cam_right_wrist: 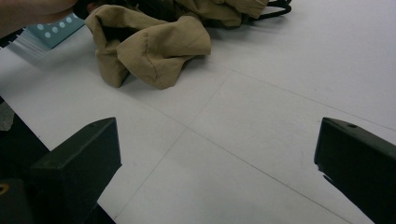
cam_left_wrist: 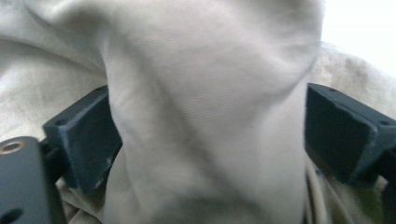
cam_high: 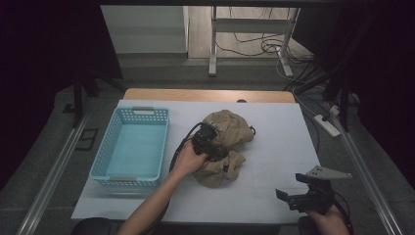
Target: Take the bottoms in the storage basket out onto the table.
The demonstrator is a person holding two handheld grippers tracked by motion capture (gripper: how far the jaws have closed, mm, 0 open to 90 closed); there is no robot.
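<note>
A crumpled tan garment (cam_high: 232,125) lies in the middle of the white table cover (cam_high: 279,127). My left gripper (cam_high: 215,147) is pushed into the garment from its left side, held by a hand. In the left gripper view a thick fold of the tan cloth (cam_left_wrist: 201,70) fills the gap between the jaws of the left gripper (cam_left_wrist: 210,135), which stand wide apart. My right gripper (cam_high: 292,187) hovers low at the front right of the table, open and with nothing in it. In the right gripper view the garment (cam_right_wrist: 154,42) lies well ahead of the right gripper (cam_right_wrist: 215,163).
A light blue plastic basket (cam_high: 105,159) stands on the left of the table with nothing in it; its corner (cam_right_wrist: 60,28) shows in the right gripper view. A black cord (cam_high: 178,147) trails from the left gripper. Bare white cover lies between the garment and the right gripper.
</note>
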